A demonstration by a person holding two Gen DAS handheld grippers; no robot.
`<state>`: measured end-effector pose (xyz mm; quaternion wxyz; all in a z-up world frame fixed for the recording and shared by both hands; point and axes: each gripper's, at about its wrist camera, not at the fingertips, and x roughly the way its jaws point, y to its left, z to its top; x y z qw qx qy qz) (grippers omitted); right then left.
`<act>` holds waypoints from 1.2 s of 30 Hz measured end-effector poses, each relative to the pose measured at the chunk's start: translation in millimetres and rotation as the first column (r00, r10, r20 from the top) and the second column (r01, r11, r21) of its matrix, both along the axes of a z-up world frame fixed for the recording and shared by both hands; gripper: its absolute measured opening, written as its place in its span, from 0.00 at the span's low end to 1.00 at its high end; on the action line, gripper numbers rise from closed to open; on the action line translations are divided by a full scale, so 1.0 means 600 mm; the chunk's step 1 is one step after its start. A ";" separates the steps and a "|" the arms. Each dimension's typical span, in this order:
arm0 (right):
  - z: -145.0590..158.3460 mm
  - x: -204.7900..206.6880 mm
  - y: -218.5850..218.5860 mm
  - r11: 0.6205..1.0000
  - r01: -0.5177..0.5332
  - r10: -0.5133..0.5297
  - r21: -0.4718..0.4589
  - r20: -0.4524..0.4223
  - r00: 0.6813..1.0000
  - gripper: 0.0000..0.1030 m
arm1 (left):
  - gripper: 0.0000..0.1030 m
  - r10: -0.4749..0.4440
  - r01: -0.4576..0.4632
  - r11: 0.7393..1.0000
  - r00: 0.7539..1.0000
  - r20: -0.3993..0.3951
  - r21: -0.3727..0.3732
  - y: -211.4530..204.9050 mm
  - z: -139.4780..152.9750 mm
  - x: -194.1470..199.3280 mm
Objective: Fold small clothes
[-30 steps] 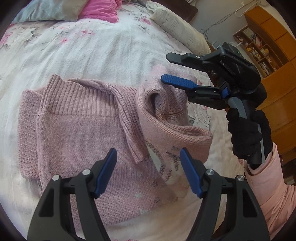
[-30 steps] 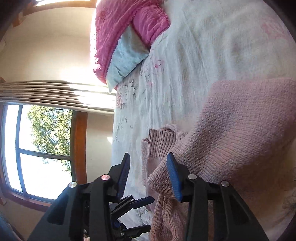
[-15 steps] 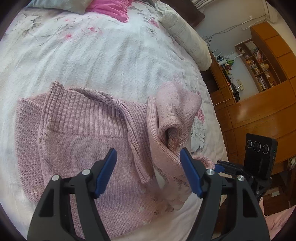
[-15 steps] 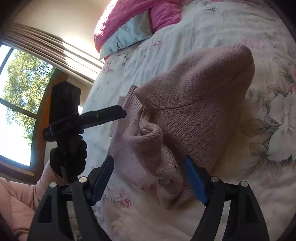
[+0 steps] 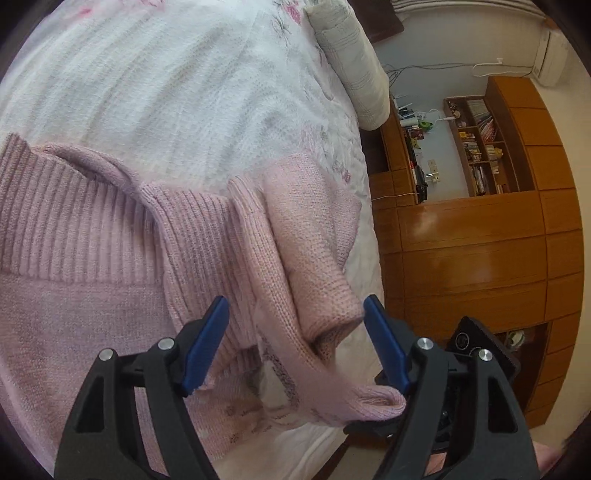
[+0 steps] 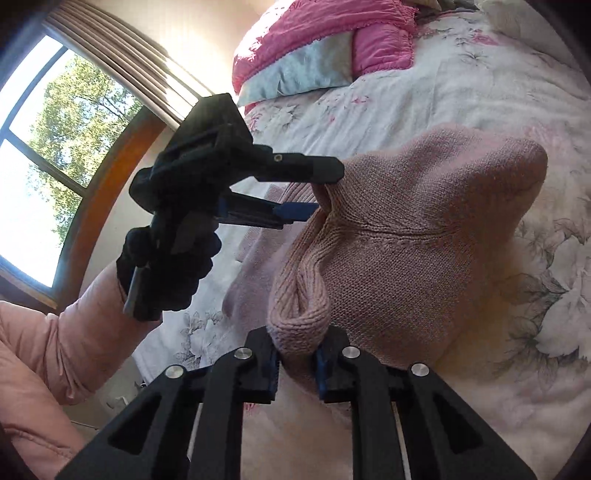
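A pink knit sweater (image 5: 92, 258) lies on the floral bedspread (image 5: 166, 74), its ribbed collar on the left and its right side bunched into a raised fold (image 5: 314, 266). My left gripper (image 5: 295, 332) is open and straddles that fold near its rolled edge. In the right wrist view the sweater (image 6: 424, 229) rises as a hump, and my right gripper (image 6: 297, 363) is shut on its rolled edge. The left gripper (image 6: 325, 192), held by a black-gloved hand (image 6: 166, 269), has one finger on each side of the fold's far end.
Pink pillows (image 6: 332, 33) and a blue-grey pillow (image 6: 303, 70) lie at the head of the bed. A pale bolster (image 5: 351, 62) runs along the bed's right edge. Wooden cabinets (image 5: 472, 251) with shelves (image 5: 476, 155) stand beyond it. A window (image 6: 48, 129) is on the left.
My right gripper was open half a second ago and has shut on the sweater's rolled edge. My left gripper has moved in closer over the raised fold, still open.
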<state>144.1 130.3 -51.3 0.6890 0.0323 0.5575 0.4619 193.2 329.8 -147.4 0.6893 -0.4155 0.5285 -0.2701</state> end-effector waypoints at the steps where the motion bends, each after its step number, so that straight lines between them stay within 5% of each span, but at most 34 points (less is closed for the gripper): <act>1: -0.001 -0.005 -0.002 1.000 -0.003 0.003 -0.003 -0.002 1.000 0.15 | 0.71 -0.021 0.021 1.000 1.000 -0.008 -0.005 -0.012 -0.004 0.009; 8: -0.008 -0.014 -0.012 1.000 -0.004 0.005 0.016 -0.016 1.000 0.15 | 0.68 -0.097 0.098 0.995 0.994 -0.056 0.019 -0.073 -0.027 0.075; 11: -0.009 -0.015 -0.024 0.999 0.014 -0.012 0.048 -0.041 0.999 0.15 | 0.27 -0.099 0.100 0.995 0.994 -0.039 0.012 -0.074 -0.028 0.090; 14: -0.008 -0.019 -0.034 0.996 0.030 -0.026 0.079 -0.061 0.998 0.15 | 0.20 -0.097 0.097 0.995 0.995 0.003 0.020 -0.071 -0.018 0.086; 27: 0.013 -0.052 0.092 0.964 -0.101 0.124 0.246 -0.079 0.989 0.15 | 0.19 0.025 -0.049 0.991 0.982 0.186 0.123 0.085 0.100 -0.017; 36: -0.077 -0.068 0.216 0.981 -0.150 0.168 0.126 -0.150 0.974 0.15 | 0.19 0.176 -0.188 0.969 0.981 0.083 0.160 0.214 0.004 -0.079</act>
